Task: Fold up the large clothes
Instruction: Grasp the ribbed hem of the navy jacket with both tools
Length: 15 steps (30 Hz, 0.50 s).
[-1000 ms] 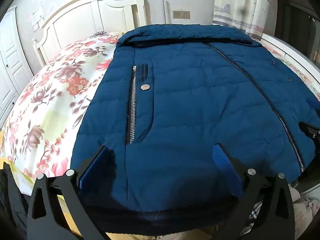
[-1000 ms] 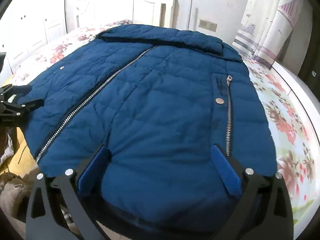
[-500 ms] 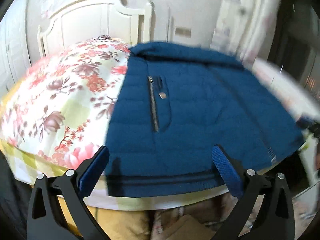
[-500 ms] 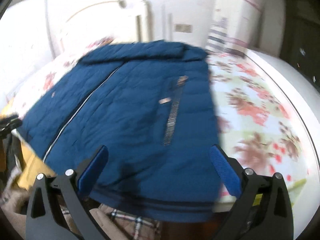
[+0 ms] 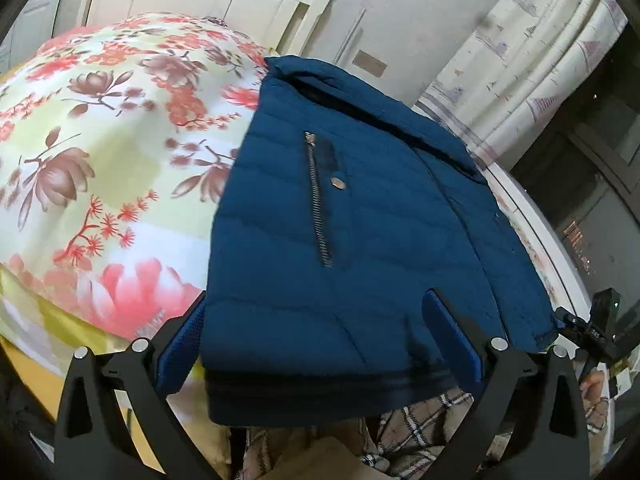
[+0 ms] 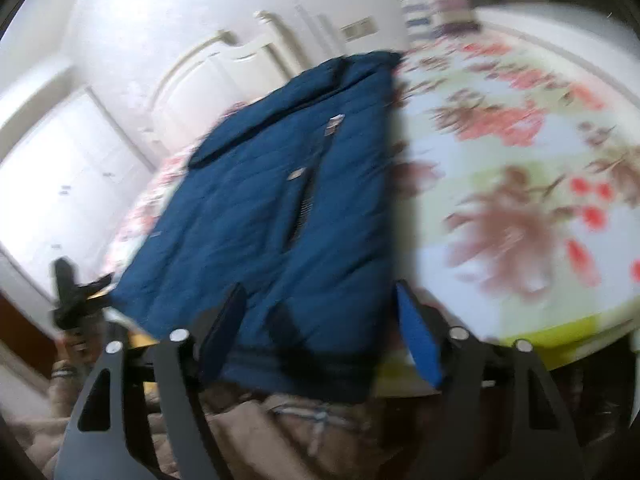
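Note:
A dark blue padded jacket (image 5: 360, 240) lies front-up on the bed, collar toward the headboard, hem hanging over the near edge. It also shows in the blurred right wrist view (image 6: 280, 208). My left gripper (image 5: 320, 340) is open and empty, its blue pads either side of the jacket's left hem corner, not touching it. My right gripper (image 6: 320, 332) is open and empty in front of the jacket's right hem corner. The right gripper also appears at the far right of the left wrist view (image 5: 600, 328), and the left gripper appears at the left of the right wrist view (image 6: 72, 296).
The bed has a floral cover (image 5: 100, 160) with bare room on both sides of the jacket. A white headboard (image 5: 280, 4) and wall stand behind, a curtain (image 5: 540, 60) at the right. Plaid cloth (image 5: 420, 432) lies below the bed's near edge.
Both grippers have pulled back from over the jacket toward its hem and swung outward, the left one to the left, the right one to the right. The jacket lies unchanged.

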{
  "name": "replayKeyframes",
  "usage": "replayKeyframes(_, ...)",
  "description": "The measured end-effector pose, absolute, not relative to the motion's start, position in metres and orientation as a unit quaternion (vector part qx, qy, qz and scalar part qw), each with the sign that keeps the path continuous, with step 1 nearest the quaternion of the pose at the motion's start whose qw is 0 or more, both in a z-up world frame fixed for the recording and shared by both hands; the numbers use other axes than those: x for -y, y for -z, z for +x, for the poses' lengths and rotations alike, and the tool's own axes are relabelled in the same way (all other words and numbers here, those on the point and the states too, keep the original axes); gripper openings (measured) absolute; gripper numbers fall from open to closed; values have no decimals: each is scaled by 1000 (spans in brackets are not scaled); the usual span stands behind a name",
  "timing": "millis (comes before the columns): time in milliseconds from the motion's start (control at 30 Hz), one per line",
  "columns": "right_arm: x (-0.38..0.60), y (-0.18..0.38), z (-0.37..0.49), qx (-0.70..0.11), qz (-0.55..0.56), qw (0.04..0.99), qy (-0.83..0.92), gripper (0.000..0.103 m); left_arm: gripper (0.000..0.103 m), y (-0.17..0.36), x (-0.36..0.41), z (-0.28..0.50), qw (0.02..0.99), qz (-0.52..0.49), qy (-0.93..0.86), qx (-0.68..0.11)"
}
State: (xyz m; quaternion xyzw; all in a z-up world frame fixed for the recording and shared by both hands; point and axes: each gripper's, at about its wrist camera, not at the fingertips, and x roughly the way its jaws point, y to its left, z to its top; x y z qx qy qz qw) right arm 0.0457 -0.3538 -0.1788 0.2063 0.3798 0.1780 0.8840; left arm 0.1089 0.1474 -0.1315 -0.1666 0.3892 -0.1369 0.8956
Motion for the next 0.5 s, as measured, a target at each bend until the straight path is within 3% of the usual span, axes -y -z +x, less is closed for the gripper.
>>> replayKeyframes(100, 356, 178, 39, -383, 207, 879, -194, 69, 83, 130, -144, 104, 897, -158, 137, -389)
replayKeyframes(233, 367, 180, 32, -393, 229, 867, -203, 57, 64, 135, -160, 99, 891, -179, 134, -395)
replayKeyframes(500, 338, 186, 54, -375, 267, 856, -235, 51, 64, 119, -138, 103, 898, -175, 183, -361)
